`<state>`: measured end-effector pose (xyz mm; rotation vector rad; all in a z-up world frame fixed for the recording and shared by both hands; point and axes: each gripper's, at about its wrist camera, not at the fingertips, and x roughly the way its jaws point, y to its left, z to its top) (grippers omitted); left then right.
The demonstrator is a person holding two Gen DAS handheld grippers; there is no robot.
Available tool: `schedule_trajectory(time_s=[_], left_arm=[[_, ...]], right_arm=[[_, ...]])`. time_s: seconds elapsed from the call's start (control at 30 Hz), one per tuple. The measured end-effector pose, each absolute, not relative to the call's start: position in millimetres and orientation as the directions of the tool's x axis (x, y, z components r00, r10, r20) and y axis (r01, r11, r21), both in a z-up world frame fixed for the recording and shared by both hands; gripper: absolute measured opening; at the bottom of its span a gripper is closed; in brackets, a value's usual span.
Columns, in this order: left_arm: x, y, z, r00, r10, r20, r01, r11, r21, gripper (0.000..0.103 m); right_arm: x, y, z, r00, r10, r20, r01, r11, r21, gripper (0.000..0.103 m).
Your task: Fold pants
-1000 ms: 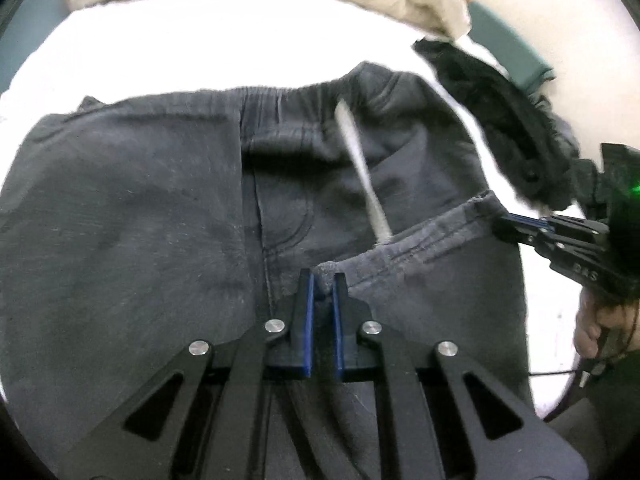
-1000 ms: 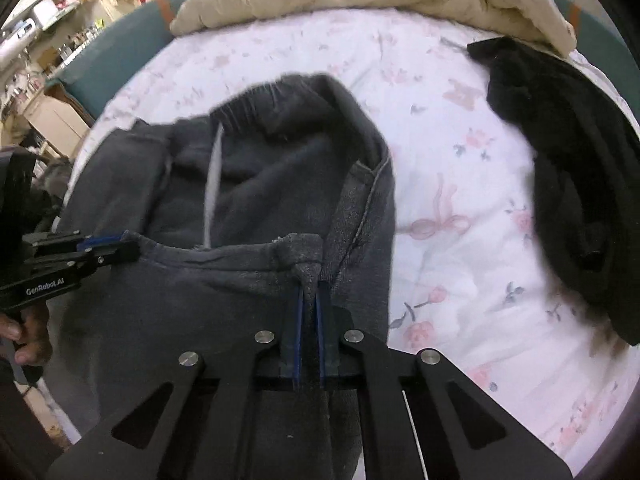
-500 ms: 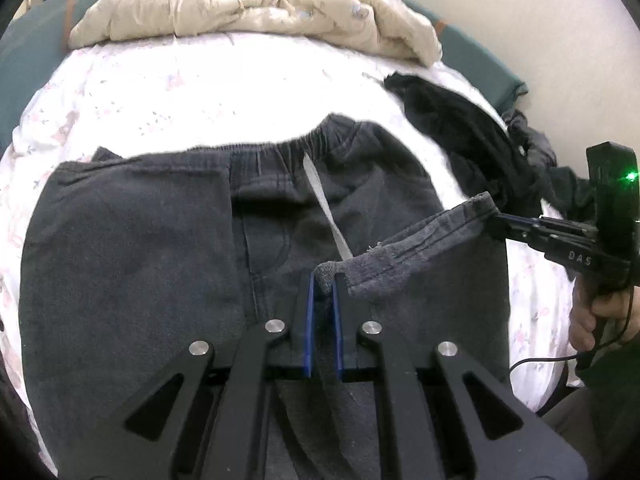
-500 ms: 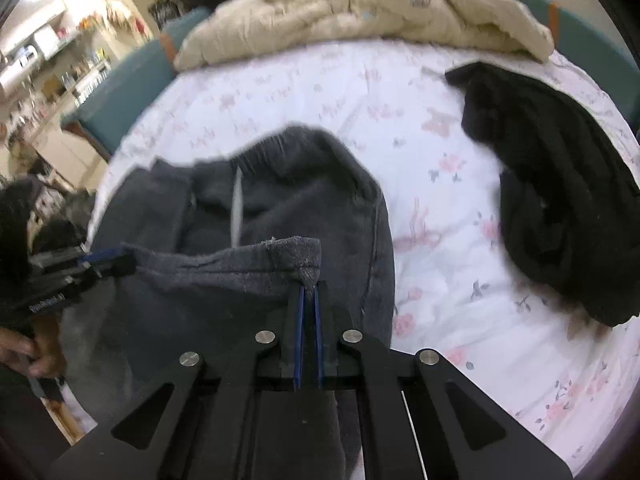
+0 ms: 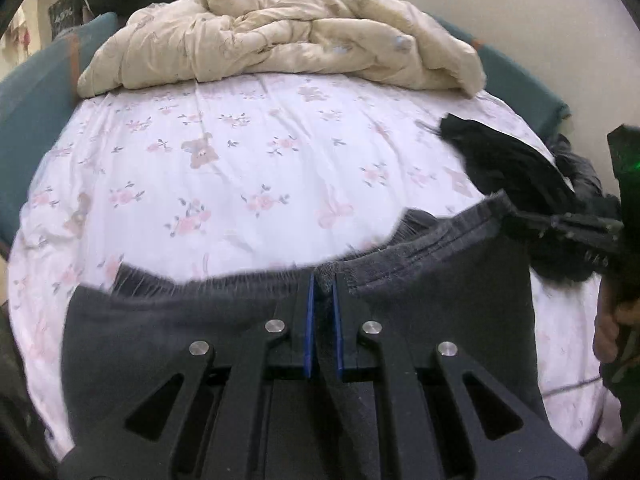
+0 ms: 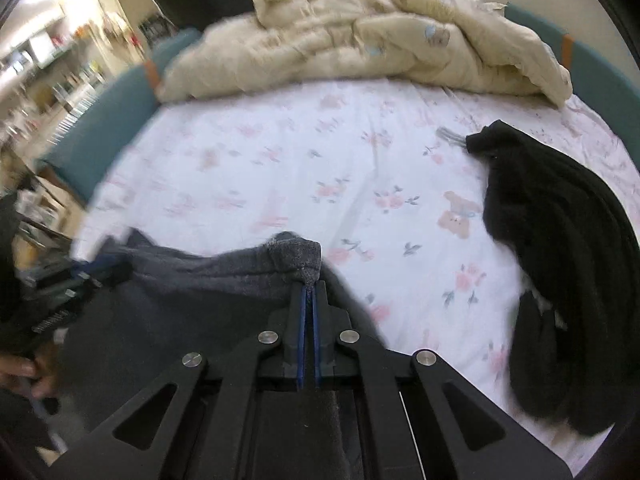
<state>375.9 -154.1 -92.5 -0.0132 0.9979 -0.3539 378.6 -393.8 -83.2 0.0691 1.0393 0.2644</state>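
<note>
From the left wrist camera, the left gripper (image 5: 322,292) has its jaws nearly closed, clamped on a corner of the hem of the dark grey pants (image 5: 440,304). The rest of the pants hang and drape below the tool, covering the near part of the flowered bedsheet (image 5: 248,152). Over at the right edge, the right gripper (image 5: 516,222) pinches the other corner of that same hem, so the edge runs taut-ish between the two tools. A cream comforter (image 5: 280,40) is bunched at the far end of the bed, and a black garment (image 5: 516,168) lies off to the right.

From the right wrist camera, the right gripper's jaws are pressed tight on a bunched nub of the pants. The left gripper (image 6: 104,266) is blurry at the left, a person's hand (image 6: 24,372) below it.

Handling-wise, this looks like thick, soft knit fabric: limp, no stiffness at all, a bit of weight, not slippery, nothing fragile. It'll sag wherever it isn't held, so gripping the two hem corners is probably the right call, since it keeps the edge straight for laying it down flat. A grip mid-fabric would likely just bunch it up.
</note>
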Motion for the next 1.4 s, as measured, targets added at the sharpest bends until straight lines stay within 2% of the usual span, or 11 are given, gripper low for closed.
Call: schedule_trajectory(time_s=[0.23,0.33,0.37,0.4,0.43,0.47,0.8,0.97,1.2,1.33,1.4], left_arm=[[402,-180,-148,0.403,-0.166,-0.9,0.287,0.957,-0.047,0.017],[402,-175,-143,0.391,-0.224,-0.893,0.285,0.952,-0.114,0.028],[401,-172,-140,0.385,-0.245,-0.89,0.276,0.95,-0.142,0.034],[399,-166,-135,0.378,-0.268,-0.886,0.264,0.949,-0.174,0.05],[393,-159,-129,0.379,-0.282,-0.881,0.239,0.95,-0.201,0.065],[387,-152,-122,0.393,-0.297,-0.87,0.219,0.949,-0.225,0.069],[228,-96,-76,0.401,-0.415,-0.817,0.109,0.907,-0.407,0.072],[146,-86,-90,0.265,-0.45,-0.853,0.068,0.891,-0.449,0.072],[79,-131,-114,0.153,-0.483,-0.862,0.195,0.87,-0.453,0.071],[50,-156,-117,0.16,-0.465,-0.871,0.352,0.851,-0.389,0.071],[46,-166,-116,0.165,-0.447,-0.879,0.399,0.846,-0.355,0.071]], right_arm=[[410,-385,-137,0.398,0.154,-0.904,-0.134,0.985,0.108,0.004],[410,-390,-138,0.391,0.154,-0.907,-0.102,0.987,0.124,0.014],[408,-394,-135,0.395,0.145,-0.907,-0.086,0.989,0.121,0.032],[405,-398,-133,0.394,0.136,-0.909,-0.074,0.991,0.116,0.058],[399,-403,-128,0.404,0.131,-0.905,-0.06,0.991,0.117,0.066],[390,-408,-121,0.428,0.14,-0.893,-0.05,0.99,0.131,0.067],[236,-459,-69,0.454,0.26,-0.852,0.206,0.9,0.384,0.067],[125,-493,-82,0.522,0.43,-0.737,0.349,0.68,0.644,0.067],[44,-492,-133,0.337,0.35,-0.874,0.477,0.737,0.479,0.065],[46,-460,-131,0.216,0.384,-0.898,0.326,0.839,0.437,0.064],[53,-425,-123,0.14,0.225,-0.964,0.148,0.958,0.245,0.063]])
